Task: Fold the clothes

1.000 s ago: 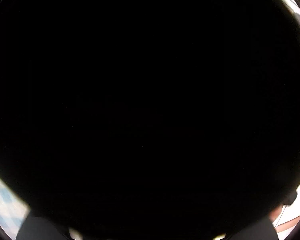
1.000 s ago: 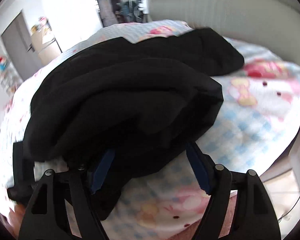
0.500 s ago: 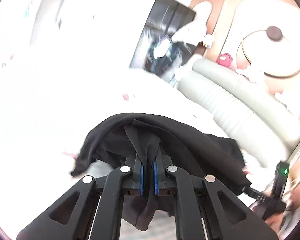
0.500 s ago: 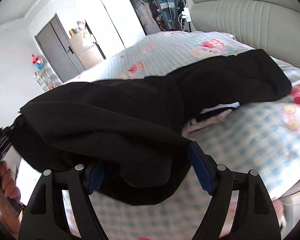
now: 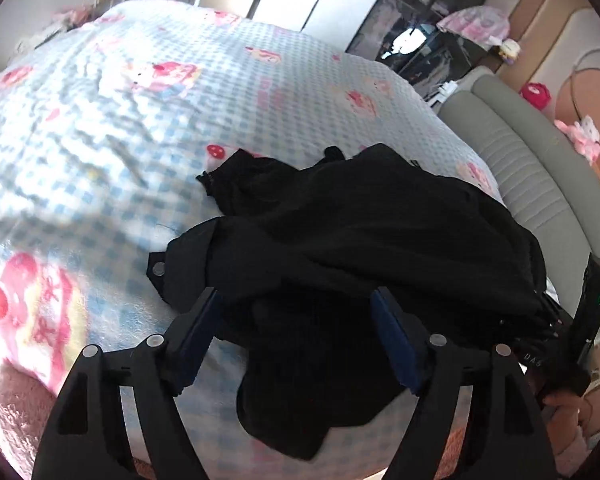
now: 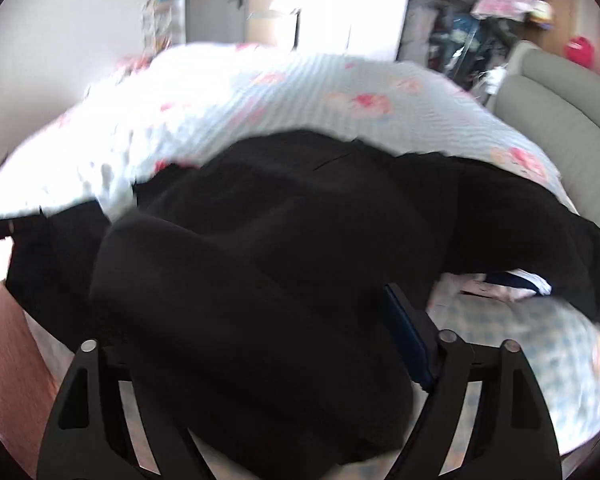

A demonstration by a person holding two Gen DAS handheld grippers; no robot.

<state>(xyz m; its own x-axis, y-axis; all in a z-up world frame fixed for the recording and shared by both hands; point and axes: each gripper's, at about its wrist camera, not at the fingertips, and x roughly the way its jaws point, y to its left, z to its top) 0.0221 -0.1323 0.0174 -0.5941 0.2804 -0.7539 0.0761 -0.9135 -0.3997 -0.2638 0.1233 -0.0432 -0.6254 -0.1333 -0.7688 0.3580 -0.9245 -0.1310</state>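
Two grippers hang over one heap of black clothing point(image 5: 360, 240), which lies bunched on the blue-checked blanket point(image 5: 100, 140) near the bed's edge, with a tail of cloth spilling over the front.

Your left gripper point(image 5: 296, 332) has just been opening and now stands wide; its blue pads point(image 5: 396, 344) sit either side of a fold but do not press on it, so nothing is held there.

Your right gripper point(image 6: 260, 344) has just been closing a little, yet dark fabric drapes right over its left finger. Only the right pad point(image 6: 408, 340) shows, so you cannot tell whether it grips.

Beware of that drape. If you pull the right hand away, the cloth lying over it may drag along and undo whatever shape the heap has. The overhanging tail could also slide off the bed. With everything black and crumpled, you may pinch two layers at once and fold a twisted garment.
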